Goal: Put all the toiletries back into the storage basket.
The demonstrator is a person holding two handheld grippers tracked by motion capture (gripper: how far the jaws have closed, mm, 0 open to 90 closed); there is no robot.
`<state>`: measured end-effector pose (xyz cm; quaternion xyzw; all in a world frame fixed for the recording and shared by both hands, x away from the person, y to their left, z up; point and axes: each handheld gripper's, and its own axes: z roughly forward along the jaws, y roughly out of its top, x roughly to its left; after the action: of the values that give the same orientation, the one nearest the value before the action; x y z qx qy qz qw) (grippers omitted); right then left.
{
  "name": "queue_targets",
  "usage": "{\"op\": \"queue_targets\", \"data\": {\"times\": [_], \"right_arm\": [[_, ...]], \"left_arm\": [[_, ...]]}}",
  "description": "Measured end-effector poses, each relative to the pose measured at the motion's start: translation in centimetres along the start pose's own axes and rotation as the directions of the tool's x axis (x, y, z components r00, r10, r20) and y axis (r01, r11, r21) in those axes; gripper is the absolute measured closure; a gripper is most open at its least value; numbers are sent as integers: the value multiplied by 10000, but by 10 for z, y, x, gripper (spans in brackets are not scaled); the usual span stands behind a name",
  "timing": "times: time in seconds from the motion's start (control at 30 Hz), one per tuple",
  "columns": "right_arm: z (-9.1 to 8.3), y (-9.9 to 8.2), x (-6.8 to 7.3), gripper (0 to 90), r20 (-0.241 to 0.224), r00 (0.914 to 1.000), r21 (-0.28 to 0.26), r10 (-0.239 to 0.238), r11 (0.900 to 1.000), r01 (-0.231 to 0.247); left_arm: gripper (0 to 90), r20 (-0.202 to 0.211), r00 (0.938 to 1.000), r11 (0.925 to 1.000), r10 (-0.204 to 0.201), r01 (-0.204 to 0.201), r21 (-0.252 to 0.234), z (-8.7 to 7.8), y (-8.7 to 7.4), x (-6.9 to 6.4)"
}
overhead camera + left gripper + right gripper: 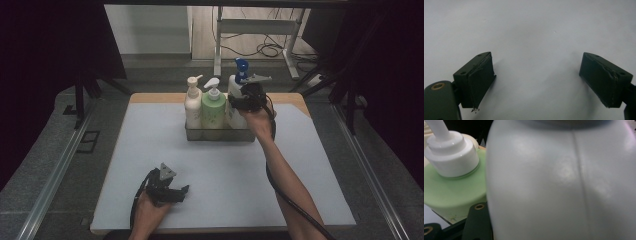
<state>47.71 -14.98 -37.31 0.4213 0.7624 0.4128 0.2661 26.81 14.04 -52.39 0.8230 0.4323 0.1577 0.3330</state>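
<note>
A white spray bottle (234,89) with a blue trigger head (241,68) stands at the right end of a grey caddy (220,135). My right gripper (245,100) is shut on the bottle's upper body from the right. In the right gripper view the white bottle (561,182) is very close, with one black finger (477,222) against its left side; the other finger is hidden. Beside it stand a green pump bottle (213,112) (454,192) and a cream pump bottle (192,107). My left gripper (182,191) (536,80) rests open on the mat with nothing between its fingers.
The caddy sits at the back middle of a pale mat (200,165) laid on a wooden table (150,97). Dark curtains flank the table, and a metal frame leg (217,55) and floor cables lie beyond its far edge.
</note>
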Motion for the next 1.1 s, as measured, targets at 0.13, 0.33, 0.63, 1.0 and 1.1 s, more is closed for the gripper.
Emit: {"op": "queue_targets", "data": {"times": [0.13, 0.33, 0.63, 1.0, 1.1], "right_arm": [[1, -5, 1, 386, -47, 10000, 56, 6, 10000, -6], [5, -12, 2, 387, -60, 10000, 149, 62, 9999, -61], [8, -20, 5, 388, -24, 10000, 247, -20, 9997, 21], [14, -31, 5, 388, 88, 9999, 381, -68, 9993, 64], [16, -34, 4, 387, 129, 9999, 411, -11, 9992, 6]], "left_arm": [[123, -11, 10000, 10000, -16, 16, 0, 0, 0, 0], [122, 0, 10000, 10000, -2, 2, 1, 0, 0, 0], [123, 2, 10000, 10000, 0, 0, 2, 0, 0, 0], [123, 2, 10000, 10000, 1, -1, 14, 0, 0, 0], [123, 6, 10000, 10000, 1, -1, -5, 0, 0, 0]]}}
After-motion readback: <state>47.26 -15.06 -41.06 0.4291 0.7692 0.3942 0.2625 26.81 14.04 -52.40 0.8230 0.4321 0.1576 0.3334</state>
